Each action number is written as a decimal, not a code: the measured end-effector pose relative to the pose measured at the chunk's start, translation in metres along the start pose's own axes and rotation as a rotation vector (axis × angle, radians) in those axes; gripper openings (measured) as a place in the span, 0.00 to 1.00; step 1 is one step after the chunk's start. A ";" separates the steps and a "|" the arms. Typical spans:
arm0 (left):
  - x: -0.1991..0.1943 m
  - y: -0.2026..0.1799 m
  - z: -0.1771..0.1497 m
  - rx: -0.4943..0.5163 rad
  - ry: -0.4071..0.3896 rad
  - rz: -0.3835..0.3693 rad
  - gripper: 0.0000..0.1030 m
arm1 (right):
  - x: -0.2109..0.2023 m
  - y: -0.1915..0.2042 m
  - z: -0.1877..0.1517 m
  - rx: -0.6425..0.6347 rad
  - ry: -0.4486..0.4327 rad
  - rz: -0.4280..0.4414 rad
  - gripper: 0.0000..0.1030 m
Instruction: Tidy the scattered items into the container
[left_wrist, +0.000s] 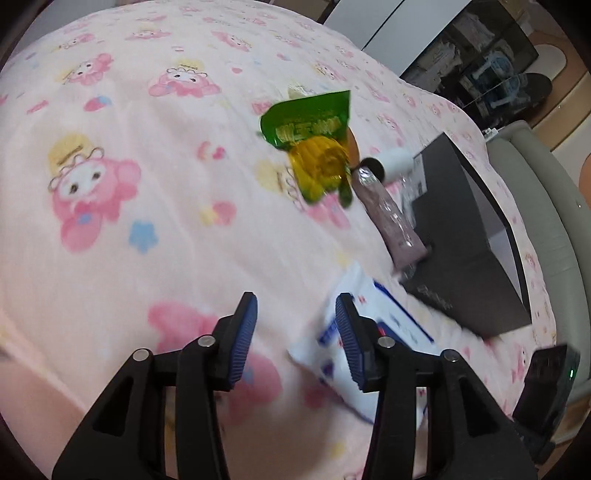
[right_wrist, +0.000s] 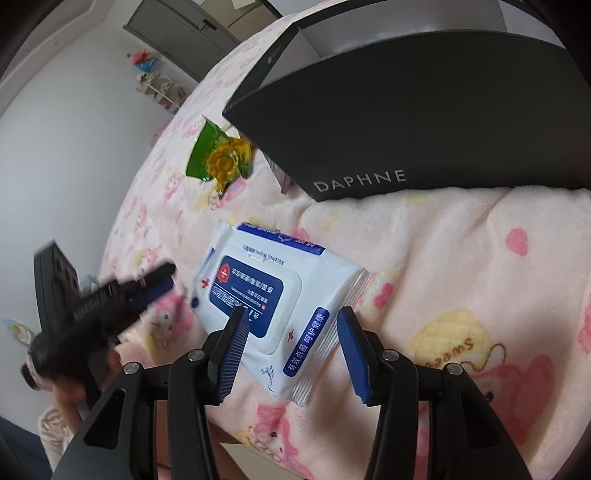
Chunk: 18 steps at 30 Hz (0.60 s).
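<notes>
A white and blue pack of wipes (right_wrist: 266, 291) lies flat on the pink cartoon blanket (right_wrist: 443, 258). My right gripper (right_wrist: 291, 314) hovers over its near end, open, with the pads clear of it. In the left wrist view the pack (left_wrist: 391, 325) lies partly under the right finger of my left gripper (left_wrist: 295, 306), which is open and holds nothing. That gripper shows blurred as the left gripper (right_wrist: 159, 280) in the right wrist view. The black lidless box (right_wrist: 406, 110) marked DAPHNE stands just beyond the pack. A green snack packet (left_wrist: 310, 147), a white roll (left_wrist: 391, 162) and a pinkish tube (left_wrist: 391, 221) lie beside the box (left_wrist: 461, 236).
The blanket (left_wrist: 147, 166) covers a bed with a grey padded frame (left_wrist: 539, 192) along its right side. A person's hand (right_wrist: 70, 391) holds the left gripper. A white wall and a small shelf (right_wrist: 159, 85) lie beyond the bed.
</notes>
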<state>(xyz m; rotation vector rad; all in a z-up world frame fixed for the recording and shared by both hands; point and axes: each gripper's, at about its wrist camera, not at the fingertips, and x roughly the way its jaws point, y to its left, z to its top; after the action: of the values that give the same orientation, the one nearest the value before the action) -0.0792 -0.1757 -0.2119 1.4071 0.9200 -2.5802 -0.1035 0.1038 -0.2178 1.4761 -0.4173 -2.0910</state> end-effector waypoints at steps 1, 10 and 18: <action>0.006 0.001 0.001 0.002 0.014 -0.020 0.45 | 0.003 -0.001 0.000 0.001 0.008 -0.014 0.46; 0.026 -0.024 -0.025 0.097 0.166 -0.106 0.34 | 0.005 -0.003 0.003 -0.009 -0.002 -0.047 0.39; 0.026 -0.020 -0.033 0.054 0.176 -0.166 0.36 | -0.008 -0.013 0.015 -0.004 -0.030 -0.093 0.35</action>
<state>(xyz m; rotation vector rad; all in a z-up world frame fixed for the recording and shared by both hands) -0.0762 -0.1358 -0.2362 1.6626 1.0386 -2.6497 -0.1186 0.1181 -0.2130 1.4898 -0.3621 -2.1877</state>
